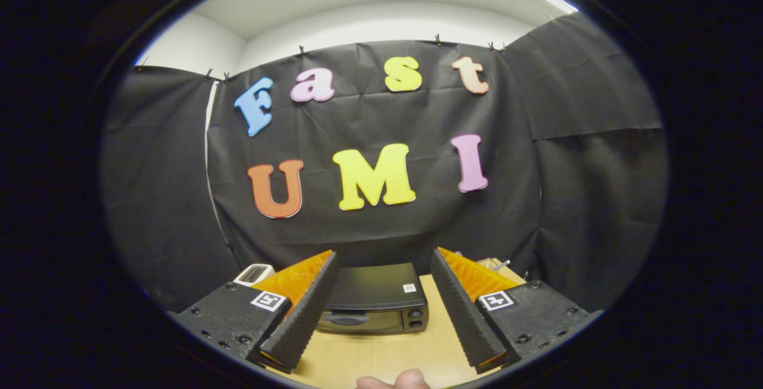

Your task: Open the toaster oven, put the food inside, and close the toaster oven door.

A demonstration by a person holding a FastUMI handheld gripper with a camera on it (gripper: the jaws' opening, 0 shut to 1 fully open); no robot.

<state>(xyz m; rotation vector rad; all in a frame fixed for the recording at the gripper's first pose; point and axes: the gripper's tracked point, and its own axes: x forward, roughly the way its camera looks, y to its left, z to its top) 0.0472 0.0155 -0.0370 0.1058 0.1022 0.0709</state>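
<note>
A black toaster oven (374,298) stands on the light wooden table (381,353), its door closed, with a handle across the front and knobs at its right side. It lies beyond my fingers and shows in the gap between them. My gripper (381,261) is open, held well above the table, with nothing between its fingers. A fingertip of a person's hand (394,380) shows below the gap. The food cannot be made out; something pale with a thin stick (493,265) peeks out behind the right finger.
A small white appliance (254,273) sits on the table left of the oven, partly behind the left finger. Black cloth walls close the booth behind and to both sides. Bare tabletop lies in front of the oven.
</note>
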